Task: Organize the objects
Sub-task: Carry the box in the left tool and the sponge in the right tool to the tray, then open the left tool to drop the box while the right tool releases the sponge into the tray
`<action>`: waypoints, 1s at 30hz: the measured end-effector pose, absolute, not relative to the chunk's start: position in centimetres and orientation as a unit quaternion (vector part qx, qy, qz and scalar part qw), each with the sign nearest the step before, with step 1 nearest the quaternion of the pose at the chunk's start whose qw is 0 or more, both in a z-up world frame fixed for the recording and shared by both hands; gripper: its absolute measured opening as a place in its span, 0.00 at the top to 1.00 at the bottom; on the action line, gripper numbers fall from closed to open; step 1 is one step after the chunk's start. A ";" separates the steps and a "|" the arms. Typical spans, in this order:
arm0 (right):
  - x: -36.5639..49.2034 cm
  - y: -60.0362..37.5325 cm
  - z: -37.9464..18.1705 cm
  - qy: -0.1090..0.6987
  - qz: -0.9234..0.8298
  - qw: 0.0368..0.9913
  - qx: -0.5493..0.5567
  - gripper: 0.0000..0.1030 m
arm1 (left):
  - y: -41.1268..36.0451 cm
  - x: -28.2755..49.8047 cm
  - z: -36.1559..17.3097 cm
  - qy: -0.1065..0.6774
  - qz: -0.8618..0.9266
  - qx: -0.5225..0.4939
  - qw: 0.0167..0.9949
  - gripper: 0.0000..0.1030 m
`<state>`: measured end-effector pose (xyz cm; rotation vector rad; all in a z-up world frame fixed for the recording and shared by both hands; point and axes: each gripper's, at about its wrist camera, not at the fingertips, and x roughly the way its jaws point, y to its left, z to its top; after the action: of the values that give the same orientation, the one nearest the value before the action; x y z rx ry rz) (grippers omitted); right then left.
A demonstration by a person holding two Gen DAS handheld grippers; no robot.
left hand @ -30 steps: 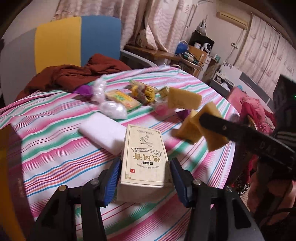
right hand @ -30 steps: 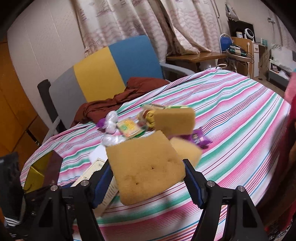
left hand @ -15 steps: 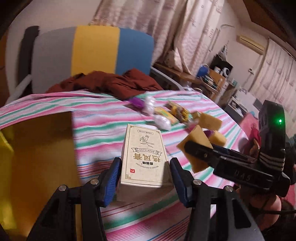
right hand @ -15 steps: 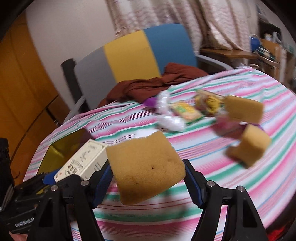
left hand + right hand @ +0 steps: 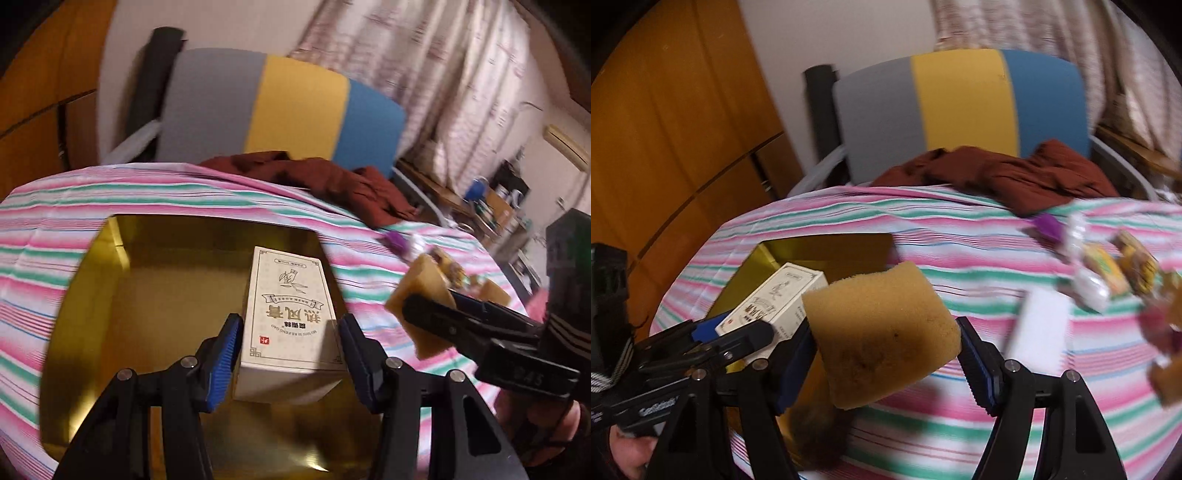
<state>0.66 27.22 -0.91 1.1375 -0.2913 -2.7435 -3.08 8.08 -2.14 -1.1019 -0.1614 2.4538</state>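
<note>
Left gripper [image 5: 290,363] clamps a cream printed carton [image 5: 291,317] above the open gold box [image 5: 92,295] on the striped tablecloth [image 5: 44,229]. Right gripper [image 5: 886,354] grips a tan sponge [image 5: 882,332] beside it; other packets [image 5: 1108,269] lie well apart.

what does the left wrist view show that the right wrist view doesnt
Only the left wrist view: the desk clutter far right, and the gold box's whole inside.

Only the right wrist view: the white block and wrapped snacks on the striped cloth.

Both: left gripper shut on the cream carton, right gripper shut on the sponge, striped chair, maroon garment.
</note>
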 end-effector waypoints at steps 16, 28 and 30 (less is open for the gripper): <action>-12.3 19.6 -6.1 -0.131 -0.850 0.127 0.495 0.23 | -0.3 -11.7 -5.9 -0.086 0.884 -0.441 0.130 0.47; -11.1 20.8 -4.7 -0.183 -0.863 0.116 0.455 0.00 | -1.1 -13.2 -6.1 -0.123 0.874 -0.455 0.118 0.47; -10.2 21.1 -4.4 -0.182 -0.867 0.116 0.450 0.00 | -1.5 -13.3 -6.0 -0.143 0.869 -0.461 0.109 0.47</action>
<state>-10.22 21.12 -4.35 1.3180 -0.5323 -2.5383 -13.30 -1.48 -5.96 -1.3556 -0.4191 2.5561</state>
